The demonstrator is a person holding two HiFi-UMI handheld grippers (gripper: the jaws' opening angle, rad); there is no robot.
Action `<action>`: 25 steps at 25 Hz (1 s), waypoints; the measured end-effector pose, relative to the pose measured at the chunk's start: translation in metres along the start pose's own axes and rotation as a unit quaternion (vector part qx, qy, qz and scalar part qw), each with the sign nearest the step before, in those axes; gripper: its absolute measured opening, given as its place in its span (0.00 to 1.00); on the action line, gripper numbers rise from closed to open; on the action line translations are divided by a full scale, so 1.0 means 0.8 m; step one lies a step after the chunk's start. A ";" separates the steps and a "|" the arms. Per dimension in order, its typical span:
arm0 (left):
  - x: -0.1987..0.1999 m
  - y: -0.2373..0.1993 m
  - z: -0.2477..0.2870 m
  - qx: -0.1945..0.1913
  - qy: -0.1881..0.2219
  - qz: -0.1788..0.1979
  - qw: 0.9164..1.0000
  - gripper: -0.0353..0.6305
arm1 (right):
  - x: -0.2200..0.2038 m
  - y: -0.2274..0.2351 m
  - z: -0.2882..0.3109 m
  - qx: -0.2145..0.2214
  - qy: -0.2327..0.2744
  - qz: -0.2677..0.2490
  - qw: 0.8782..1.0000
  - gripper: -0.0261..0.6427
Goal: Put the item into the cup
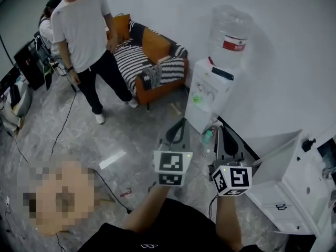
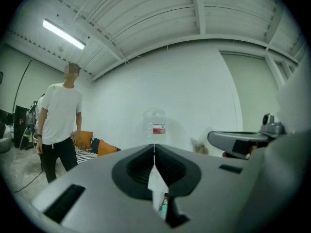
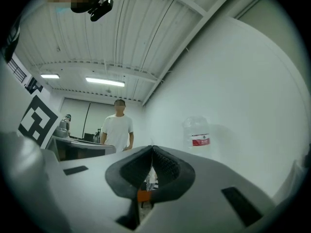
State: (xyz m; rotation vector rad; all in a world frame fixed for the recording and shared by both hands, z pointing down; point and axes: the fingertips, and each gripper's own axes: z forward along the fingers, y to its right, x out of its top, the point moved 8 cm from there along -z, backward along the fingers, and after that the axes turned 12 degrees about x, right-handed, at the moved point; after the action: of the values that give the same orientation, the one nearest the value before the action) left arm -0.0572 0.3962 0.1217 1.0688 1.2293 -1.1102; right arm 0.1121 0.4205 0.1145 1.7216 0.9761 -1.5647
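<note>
Near the dispenser [image 1: 210,96], left gripper [image 1: 182,122], right gripper [image 1: 223,130]: fingers [image 2: 138,166] together (touching)

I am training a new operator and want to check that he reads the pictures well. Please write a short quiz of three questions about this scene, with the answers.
1. True or false: the left gripper and the right gripper are both shut, with their jaw tips together.
2. Which thing stands ahead of the grippers, by the white wall? A. a water dispenser with a bottle on top; B. a bookshelf; C. a washing machine.
3. What colour T-shirt does the standing person wear?

Key: 1 true; 2 A; 3 white.
</note>
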 end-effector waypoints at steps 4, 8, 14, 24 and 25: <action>0.007 -0.015 0.077 -0.009 -0.013 0.013 1.000 0.07 | -0.014 0.035 0.067 -0.007 -0.007 0.018 1.000 0.06; 0.017 -0.023 0.143 -0.027 -0.020 0.027 0.999 0.07 | -0.025 0.072 0.124 -0.023 -0.008 0.041 0.999 0.06; 0.019 -0.045 0.240 -0.050 -0.030 0.022 0.998 0.07 | -0.034 0.107 0.207 -0.033 -0.018 0.042 0.998 0.06; 0.026 -0.088 0.365 -0.060 -0.016 -0.009 0.998 0.07 | -0.026 0.142 0.345 -0.028 -0.051 -0.047 0.997 0.06; 0.026 -0.091 0.372 -0.061 -0.015 -0.011 0.998 0.07 | -0.027 0.144 0.354 -0.027 -0.053 -0.048 0.997 0.06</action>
State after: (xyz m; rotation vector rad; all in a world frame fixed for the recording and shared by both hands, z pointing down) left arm -0.0844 0.0905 0.1153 0.9459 1.2710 -1.0509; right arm 0.0543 0.1203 0.0983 1.5590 1.0521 -1.6571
